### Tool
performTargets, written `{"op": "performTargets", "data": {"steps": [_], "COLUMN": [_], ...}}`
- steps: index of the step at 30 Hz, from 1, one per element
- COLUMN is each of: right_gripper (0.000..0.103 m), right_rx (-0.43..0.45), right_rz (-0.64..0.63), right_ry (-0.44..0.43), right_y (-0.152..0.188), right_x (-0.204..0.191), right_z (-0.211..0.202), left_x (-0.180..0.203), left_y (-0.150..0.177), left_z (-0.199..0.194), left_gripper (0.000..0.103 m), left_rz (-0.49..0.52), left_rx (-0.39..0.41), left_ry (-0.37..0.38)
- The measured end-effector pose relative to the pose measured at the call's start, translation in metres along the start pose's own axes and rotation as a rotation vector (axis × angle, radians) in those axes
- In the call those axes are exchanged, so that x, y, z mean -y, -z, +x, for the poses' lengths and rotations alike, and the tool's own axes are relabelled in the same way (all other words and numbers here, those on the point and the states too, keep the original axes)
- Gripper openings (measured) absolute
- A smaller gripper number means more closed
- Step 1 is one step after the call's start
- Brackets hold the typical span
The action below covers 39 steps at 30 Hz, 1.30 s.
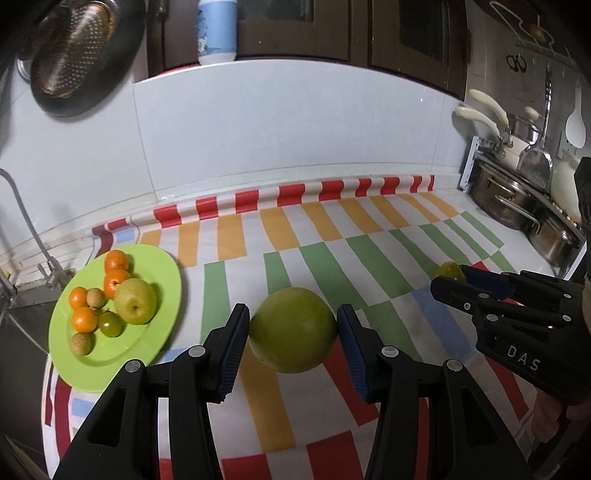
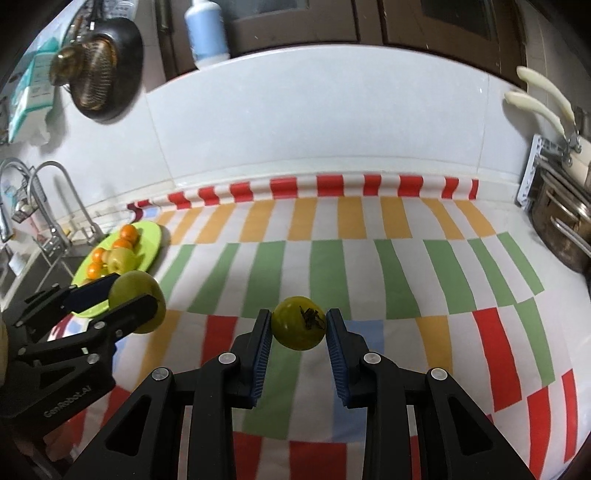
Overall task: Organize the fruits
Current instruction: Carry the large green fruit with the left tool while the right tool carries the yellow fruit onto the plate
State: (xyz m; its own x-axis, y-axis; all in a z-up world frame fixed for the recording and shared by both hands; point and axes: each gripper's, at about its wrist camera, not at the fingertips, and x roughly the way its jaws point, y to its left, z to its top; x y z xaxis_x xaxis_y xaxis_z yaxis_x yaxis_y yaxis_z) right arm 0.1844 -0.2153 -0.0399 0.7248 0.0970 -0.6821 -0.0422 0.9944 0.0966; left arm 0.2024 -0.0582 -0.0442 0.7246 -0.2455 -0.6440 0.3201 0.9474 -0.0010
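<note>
My left gripper (image 1: 292,332) is shut on a large green round fruit (image 1: 292,330), held just above the striped cloth; it also shows in the right wrist view (image 2: 137,301). My right gripper (image 2: 298,326) is shut on a small green tomato (image 2: 298,328) with a dark stem scar, above the cloth; it shows at the right of the left wrist view (image 1: 448,272). A lime-green plate (image 1: 162,266) at the left holds several small oranges (image 1: 117,261), a yellow-green pear (image 1: 135,301), a small green tomato (image 1: 110,324) and brown longans (image 1: 81,343).
A striped cloth (image 1: 332,229) covers the counter. Steel pots (image 1: 506,195) stand at the right. A sink with a faucet (image 2: 55,206) lies left of the plate. A pan with a strainer (image 1: 74,55) hangs on the white tiled wall, a blue-white bottle (image 1: 217,31) above.
</note>
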Motion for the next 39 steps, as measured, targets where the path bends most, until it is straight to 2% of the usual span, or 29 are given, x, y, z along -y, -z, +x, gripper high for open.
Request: {"op": "performTargets", "data": {"steps": [17,32,39], "right_gripper": [0.031,0.031,0.031], "right_rx": [0.076,0.113,0.104], "right_rz": [-0.043,-0.077,-0.096], "right_ry": [-0.048,-0.119,-0.151], "right_y": [0.001,-0.007,-0.008], "right_x": [-0.056,-0.123,-0.157], "right_z": [-0.043,-0.043,-0.033], "left_x": [-0.036,-0.098,-0.134], "left_y": [0.018,0.023,0.028], "left_z": [-0.051,-0.084,-0.088], "left_gripper": [0.049,0.049,0.049], "left_rz": [-0.031,-0.047,-0.059], "left_rx": [0.05,0.09,0.085], "left_ry": [-0.025,-0.074,-0.106]}}
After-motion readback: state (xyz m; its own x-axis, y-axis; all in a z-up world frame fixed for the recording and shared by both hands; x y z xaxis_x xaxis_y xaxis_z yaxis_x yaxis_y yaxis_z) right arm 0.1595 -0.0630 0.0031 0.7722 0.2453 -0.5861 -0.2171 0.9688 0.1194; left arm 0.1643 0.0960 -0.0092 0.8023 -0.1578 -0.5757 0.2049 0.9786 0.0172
